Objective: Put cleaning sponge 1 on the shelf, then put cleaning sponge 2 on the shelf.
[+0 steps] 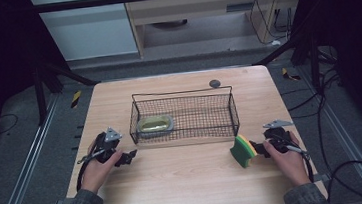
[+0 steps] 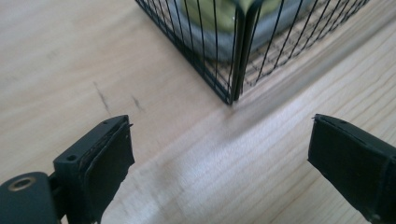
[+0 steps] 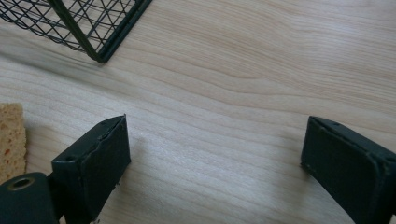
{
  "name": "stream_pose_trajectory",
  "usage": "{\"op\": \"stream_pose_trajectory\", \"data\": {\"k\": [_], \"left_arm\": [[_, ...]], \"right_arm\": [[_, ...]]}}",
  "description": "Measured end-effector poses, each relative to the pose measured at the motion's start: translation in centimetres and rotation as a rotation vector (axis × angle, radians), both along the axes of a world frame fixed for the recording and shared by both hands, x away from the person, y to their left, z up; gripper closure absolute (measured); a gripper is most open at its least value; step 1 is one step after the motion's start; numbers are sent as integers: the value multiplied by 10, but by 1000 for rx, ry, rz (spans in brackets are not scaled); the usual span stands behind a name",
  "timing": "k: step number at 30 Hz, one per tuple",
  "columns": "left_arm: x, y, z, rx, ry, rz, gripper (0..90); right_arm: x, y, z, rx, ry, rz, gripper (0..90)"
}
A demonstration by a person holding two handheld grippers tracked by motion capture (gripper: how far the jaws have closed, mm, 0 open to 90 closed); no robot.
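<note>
One wire basket (image 1: 184, 112), one grey soap dish (image 1: 155, 124) inside at its left end, one sponge (image 1: 243, 150).

Left hand-held gripper (image 1: 130, 156) gapes empty by the basket's near-left corner (image 2: 232, 95). Right hand-held gripper (image 1: 255, 148) also wide, empty; sponge just beside its jaws, its edge (image 3: 11, 140) at left.

Bare table (image 1: 186, 182) between hands.

Wooden table (image 1: 186, 177), wire basket (image 1: 187, 131), sponge (image 1: 243, 151)
</note>
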State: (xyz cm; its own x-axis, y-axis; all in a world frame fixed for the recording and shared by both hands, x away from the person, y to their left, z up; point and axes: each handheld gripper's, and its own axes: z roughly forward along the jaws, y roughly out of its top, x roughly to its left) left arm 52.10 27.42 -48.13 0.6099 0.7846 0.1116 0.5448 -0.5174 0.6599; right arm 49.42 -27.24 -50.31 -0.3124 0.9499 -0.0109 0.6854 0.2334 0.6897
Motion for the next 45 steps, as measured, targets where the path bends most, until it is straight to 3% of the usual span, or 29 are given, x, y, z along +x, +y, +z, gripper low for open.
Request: {"op": "stream_pose_trajectory", "data": {"k": [7, 8, 9, 15, 19, 24, 29, 30, 35, 37, 39, 45], "left_arm": [[2, 5, -15, 6, 40, 30, 36], [3, 8, -18, -39, 52, 38, 31], [4, 10, -19, -56, 57, 44, 26], [1, 14, -27, -110, -1, 55, 0], [1, 14, -27, -111, 1, 56, 0], [1, 14, -27, -113, 1, 56, 0], [1, 14, -27, -110, -1, 55, 0], [1, 14, -27, -113, 1, 57, 0], [1, 14, -27, -112, -1, 61, 0], [1, 14, -27, -112, 0, 63, 0], [1, 13, -27, -112, 0, 63, 0], [1, 13, -27, -110, -2, 63, 0]], "right_arm": [[-14, -12, 10, -36, 34, -6, 103], [-17, -13, 12, -37, 39, -4, 102], [-19, -14, 13, -37, 42, 2, 101], [-39, -9, 22, -42, 66, 41, 109], [-55, -2, 25, -68, 84, 77, 122], [-69, 6, 33, -48, 92, 110, 146], [-85, 23, 45, -50, 101, 155, 186], [-87, 31, 52, -62, 123, 168, 196], [-84, 44, 66, -82, 161, 180, 225], [-78, 52, 78, -134, 179, 189, 250], [-76, 55, 82, -145, 182, 190, 253], [-56, 71, 112, -182, 221, 222, 289]]}}
